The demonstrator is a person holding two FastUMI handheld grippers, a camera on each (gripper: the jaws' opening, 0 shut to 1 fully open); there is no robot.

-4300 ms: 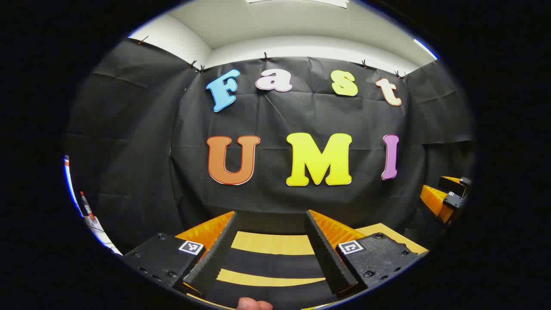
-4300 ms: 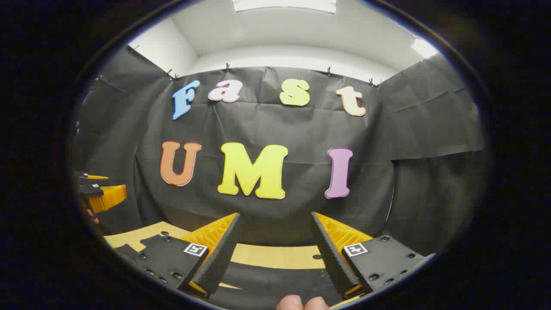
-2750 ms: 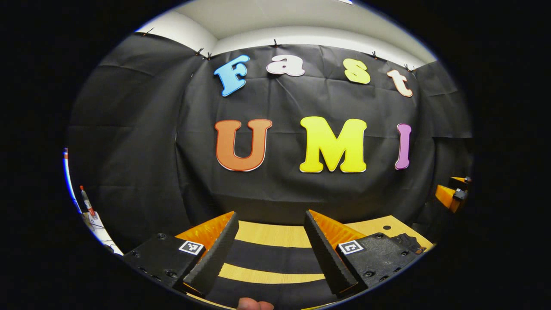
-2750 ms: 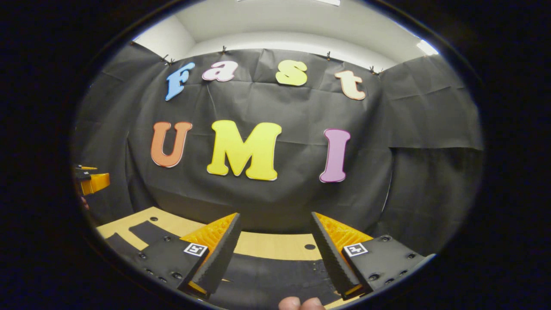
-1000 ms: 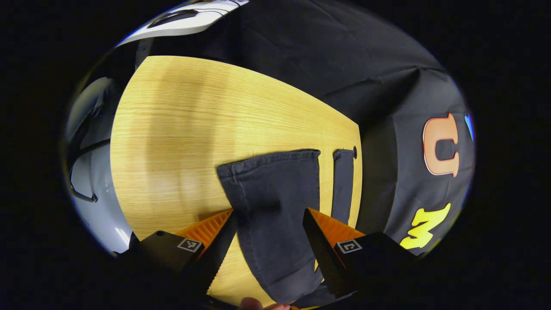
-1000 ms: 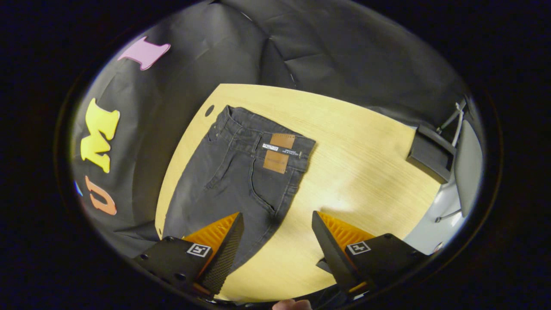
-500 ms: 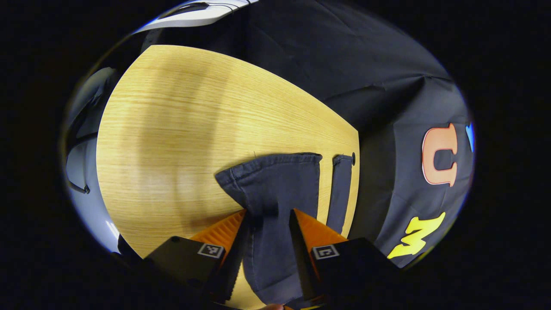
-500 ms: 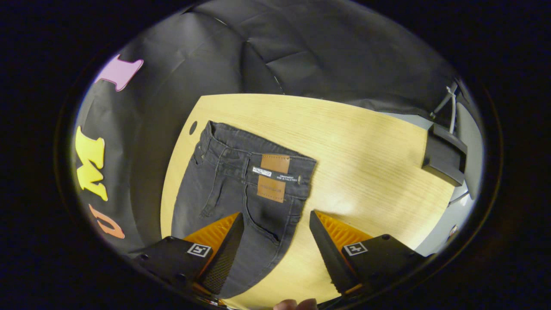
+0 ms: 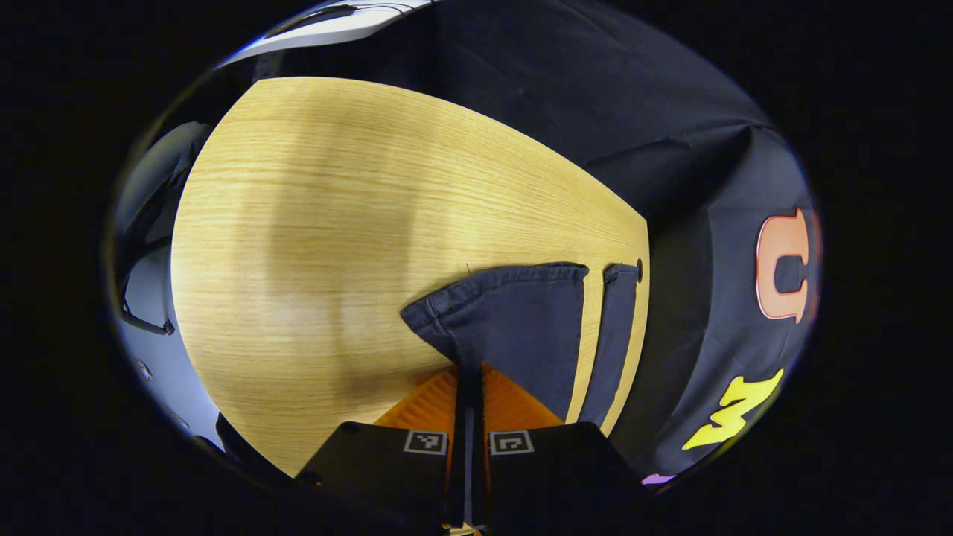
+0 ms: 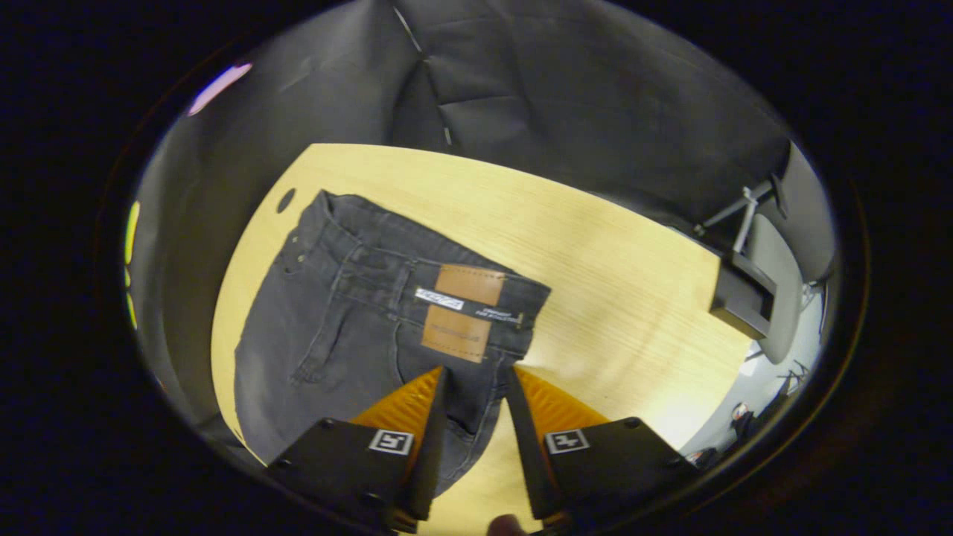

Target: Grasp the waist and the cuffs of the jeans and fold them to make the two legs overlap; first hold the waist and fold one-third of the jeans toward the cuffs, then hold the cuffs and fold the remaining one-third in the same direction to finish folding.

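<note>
Dark denim jeans [image 10: 350,335] lie flat along the far edge of the pale wooden counter [image 9: 313,223], both legs side by side, so no fold looks made yet. Left gripper [image 9: 470,383] is clenched on the near cuff [image 9: 506,313]; right gripper [image 10: 473,394] straddles the waist [image 10: 454,298], jaws narrowed, not yet pinching. Black cloth [image 10: 521,89] walls the booth.

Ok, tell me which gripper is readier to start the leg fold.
Left. The left gripper is shut on the cuff; the right gripper straddles the edge below the waist, jaws apart.
</note>
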